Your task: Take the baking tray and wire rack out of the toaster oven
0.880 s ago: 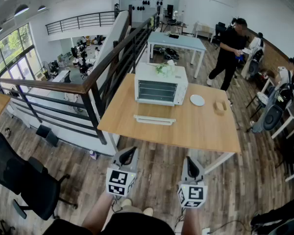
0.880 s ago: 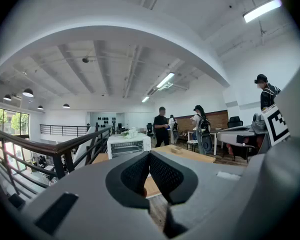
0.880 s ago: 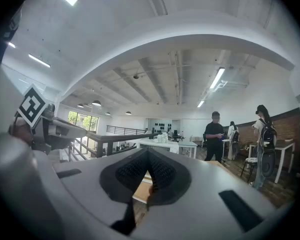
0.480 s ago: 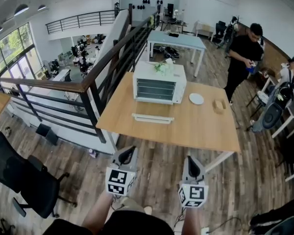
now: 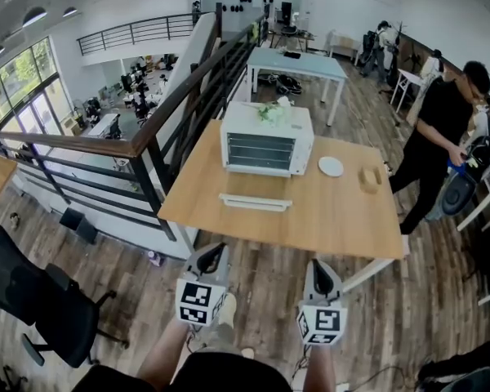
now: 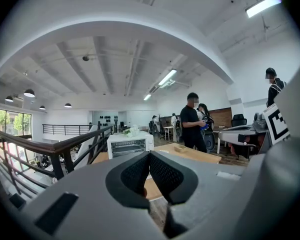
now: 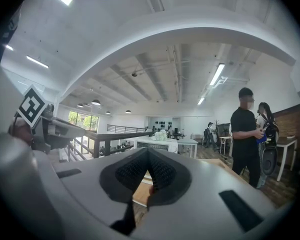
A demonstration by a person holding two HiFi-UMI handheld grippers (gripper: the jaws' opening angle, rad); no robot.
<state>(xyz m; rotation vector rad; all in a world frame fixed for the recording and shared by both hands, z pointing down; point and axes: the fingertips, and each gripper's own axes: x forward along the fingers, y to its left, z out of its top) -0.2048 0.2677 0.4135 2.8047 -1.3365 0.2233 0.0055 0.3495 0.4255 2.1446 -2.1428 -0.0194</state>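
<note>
Head view: toaster oven (image 5: 267,140) on wooden table (image 5: 343,219), door (image 5: 256,202) apparently dropped open; shelf lines (image 5: 262,150) inside it are presumably the baking tray and wire rack. Left gripper (image 5: 215,257) and right gripper (image 5: 320,276) are well short of the oven, over floor. Left gripper view: jaws pressed together, empty. Right gripper view: likewise, nothing pinched. Risks: arriving with jaws unopened and bumping the lowered door; the passer-by (image 5: 439,137) right of the oven crossing the approach.

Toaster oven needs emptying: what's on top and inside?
White-green flowers sit on top of the toaster oven. Horizontal bars show at its front; anything deeper inside cannot be made out.
</note>
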